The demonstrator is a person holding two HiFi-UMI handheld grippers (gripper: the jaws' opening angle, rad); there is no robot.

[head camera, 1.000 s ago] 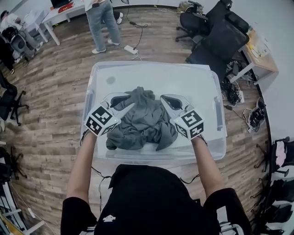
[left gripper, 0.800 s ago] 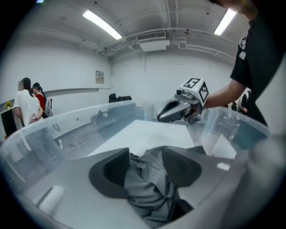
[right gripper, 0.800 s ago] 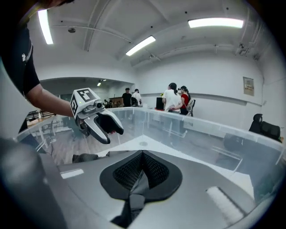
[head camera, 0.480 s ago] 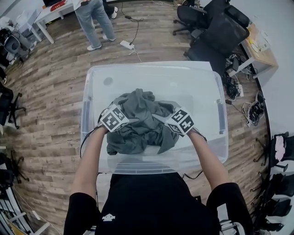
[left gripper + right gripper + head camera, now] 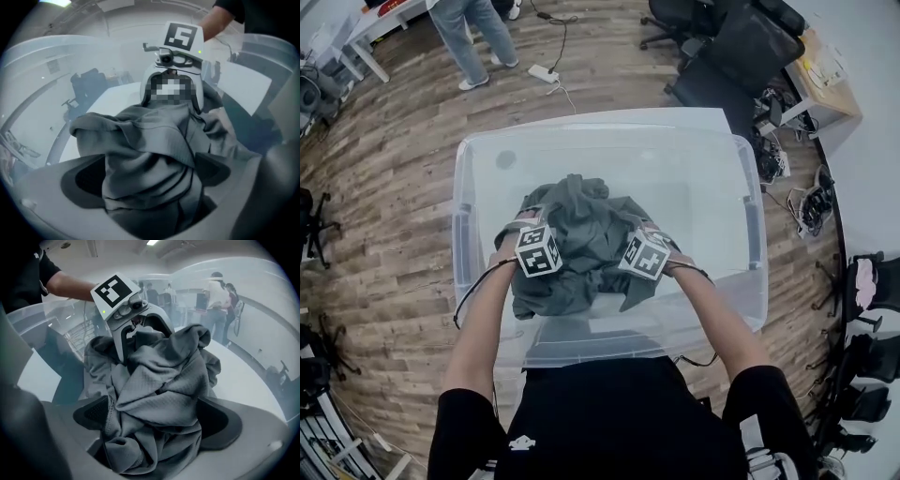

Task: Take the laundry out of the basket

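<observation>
A crumpled grey garment [image 5: 581, 230] lies in the clear plastic basket [image 5: 752, 220]. Both grippers reach down into the basket, one at each side of the heap. The left gripper [image 5: 532, 228] has just been opening. Its jaws stand wide, and a loose fold of the garment [image 5: 150, 154] lies between its pads [image 5: 84, 180]. The right gripper [image 5: 649, 232] has also just been opening. It stands wide too, with bunched cloth [image 5: 154, 394] between its pads [image 5: 222, 420]. Each gripper view shows the other gripper across the heap.
The basket rests on a white table [image 5: 628, 117] over a wood floor. A person [image 5: 473, 37] stands at the far left beside a power strip [image 5: 542, 75]. Black office chairs [image 5: 722, 56] and a desk [image 5: 825, 66] are at the far right.
Both grippers have sunk from above the rim into the basket, lowering the garment. Their jaws went from shut on the cloth to spread wide. The garment has settled into a heap.
</observation>
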